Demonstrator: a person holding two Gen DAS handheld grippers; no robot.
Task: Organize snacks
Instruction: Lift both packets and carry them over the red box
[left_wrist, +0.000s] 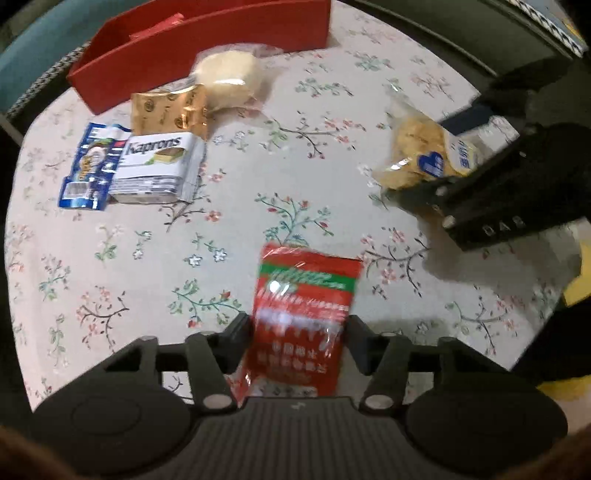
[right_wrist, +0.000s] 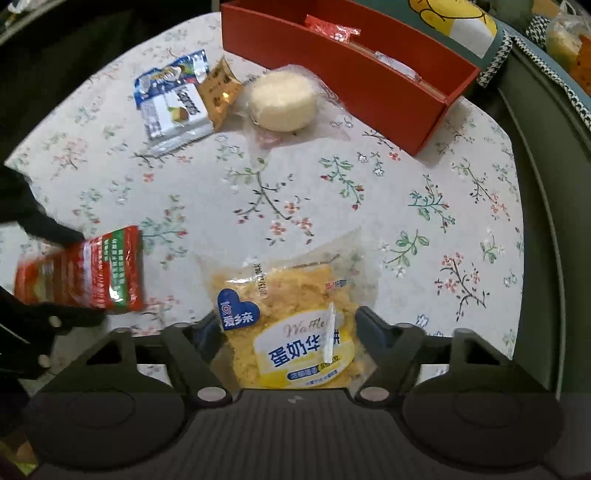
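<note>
A: What does the left gripper (left_wrist: 297, 334) have?

B: A red packet (left_wrist: 301, 314). Both jaws press on its sides, so it is clamped, and it hangs a little above the flowered tablecloth (left_wrist: 147, 266).

A: And the right gripper (right_wrist: 290, 334)?

B: It grips a clear bag of yellow waffles (right_wrist: 291, 321), with a blue heart label on it. The jaws squeeze the bag from both sides. In the left camera's view the bag sticks out past the black fingers, over the right side of the table.

A: Where is the box?

B: The red box (right_wrist: 369, 85) stands at the far edge of the table. At least one red wrapper (right_wrist: 334, 29) already lies inside it.

A: What lies loose on the table?

B: Four snacks, close together in front of the box. A round pale cake in clear wrap (right_wrist: 282, 101) is nearest the box. Beside it is a gold packet (right_wrist: 219, 92), which touches a white packet (right_wrist: 177, 116), and that one partly covers a blue packet (right_wrist: 166, 77).
</note>
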